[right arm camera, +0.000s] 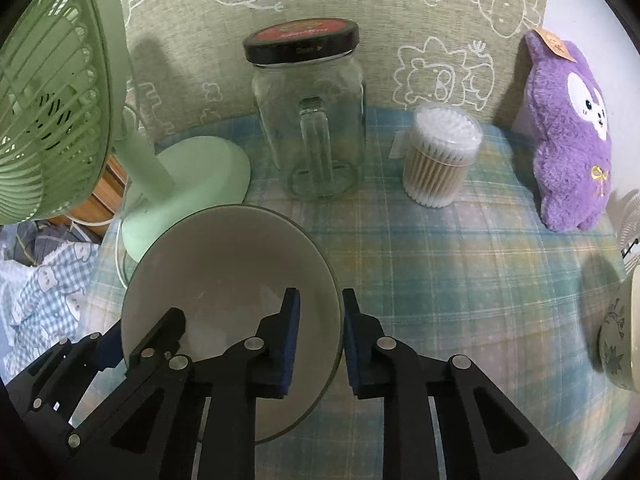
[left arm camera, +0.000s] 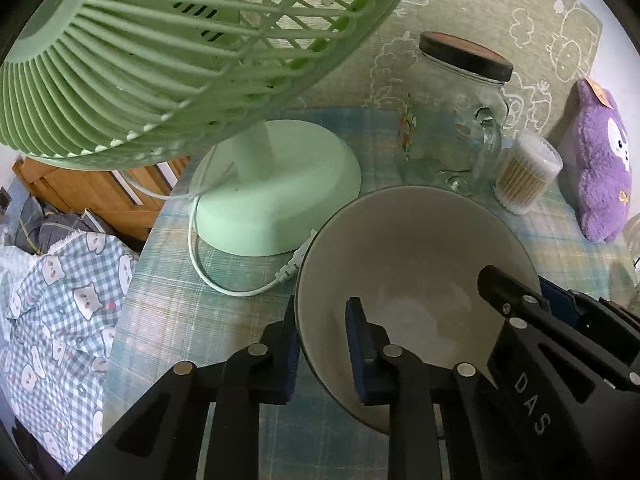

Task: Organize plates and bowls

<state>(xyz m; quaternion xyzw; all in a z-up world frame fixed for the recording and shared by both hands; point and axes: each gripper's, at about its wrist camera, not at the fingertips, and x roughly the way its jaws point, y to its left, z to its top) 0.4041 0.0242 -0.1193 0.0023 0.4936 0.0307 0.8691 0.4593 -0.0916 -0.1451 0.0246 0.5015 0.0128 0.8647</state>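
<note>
A plain grey-white bowl is held just above the plaid tablecloth by both grippers. My left gripper is shut on the bowl's left rim, one pad inside and one outside. My right gripper is shut on the bowl's right rim the same way; its fingers also show in the left wrist view. A second patterned bowl stands at the right edge of the right wrist view.
A green table fan stands close behind the bowl, its cord and plug beside the rim. A lidded glass jar, a tub of cotton swabs and a purple plush toy stand at the back. The table's left edge drops to bedding.
</note>
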